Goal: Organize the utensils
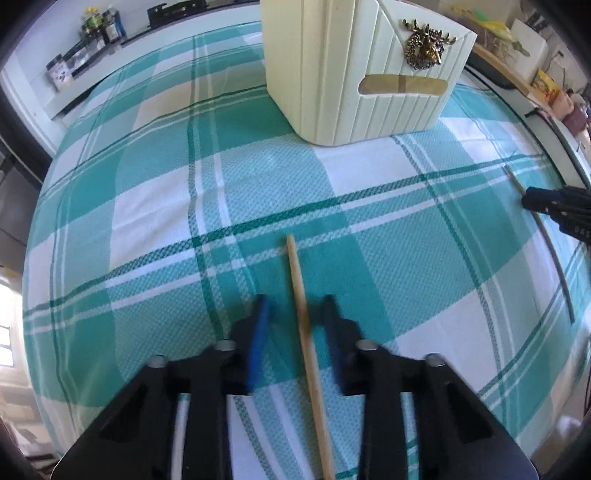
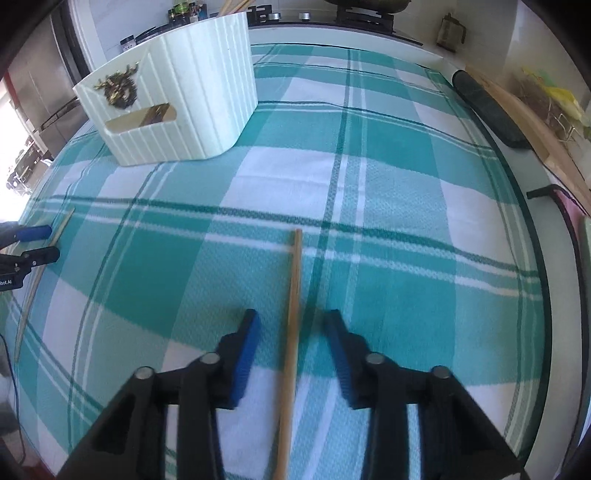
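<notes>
A wooden chopstick lies on the teal checked cloth between the fingers of my open left gripper; the jaws stand apart around it. Another wooden chopstick lies between the fingers of my open right gripper, also untouched. A cream ribbed utensil holder with a gold deer badge stands upright at the back; in the right wrist view the holder is at the far left, with chopstick ends sticking out of its top. Each gripper shows in the other's view: right gripper, left gripper.
The cloth covers a round glass table whose edge curves close on the right. A counter with jars and a stove lies behind. A dark oblong object and a wooden board sit beyond the table's right edge.
</notes>
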Tool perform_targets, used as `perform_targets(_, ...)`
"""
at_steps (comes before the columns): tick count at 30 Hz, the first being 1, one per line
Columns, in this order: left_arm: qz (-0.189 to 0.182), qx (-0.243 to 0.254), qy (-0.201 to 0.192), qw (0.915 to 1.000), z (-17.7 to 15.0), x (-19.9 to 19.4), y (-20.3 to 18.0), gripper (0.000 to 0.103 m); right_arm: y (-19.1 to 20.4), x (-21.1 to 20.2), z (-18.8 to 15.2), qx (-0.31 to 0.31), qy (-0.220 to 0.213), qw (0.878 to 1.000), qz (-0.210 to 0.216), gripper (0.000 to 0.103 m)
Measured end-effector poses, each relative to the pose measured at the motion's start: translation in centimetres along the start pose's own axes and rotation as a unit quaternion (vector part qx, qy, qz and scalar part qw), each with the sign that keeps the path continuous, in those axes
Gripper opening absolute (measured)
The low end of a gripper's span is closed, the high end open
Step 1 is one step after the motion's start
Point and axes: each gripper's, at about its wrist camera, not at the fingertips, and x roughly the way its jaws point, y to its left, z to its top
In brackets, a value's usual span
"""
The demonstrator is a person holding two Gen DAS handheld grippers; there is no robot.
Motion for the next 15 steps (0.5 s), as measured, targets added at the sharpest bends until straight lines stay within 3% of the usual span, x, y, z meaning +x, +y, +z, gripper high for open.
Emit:
perform_targets(1, 0.001, -0.003, -0.001, 1.0, 0.1, 0.0, 0.0, 0.005, 0.0, 0.1, 0.5, 0.004, -0.002, 1.0, 0.0, 0.008)
perform_targets(5, -0.007, -0.023, -0.033, 0.9992, -0.6, -1.7, 0.4, 0.005, 0.0, -0.6, 1.1, 0.032, -0.012, 0.999, 0.021, 0.006)
perform_targets(10, -0.033, -0.038, -0.113, 0.9924, -1.9, -8.5, 0.5, 0.005, 0.7, -7.8, 0.0, 0.026, -0.1, 0.993, 0.058, 0.007)
perform_targets(15, -0.07, -0.03, -0.193, 0.9783, -3.4, -15.9, 0.1, 0.004, 1.3, -15.5, -1.4, 0.015, -0.174, 0.981, 0.085, 0.007)
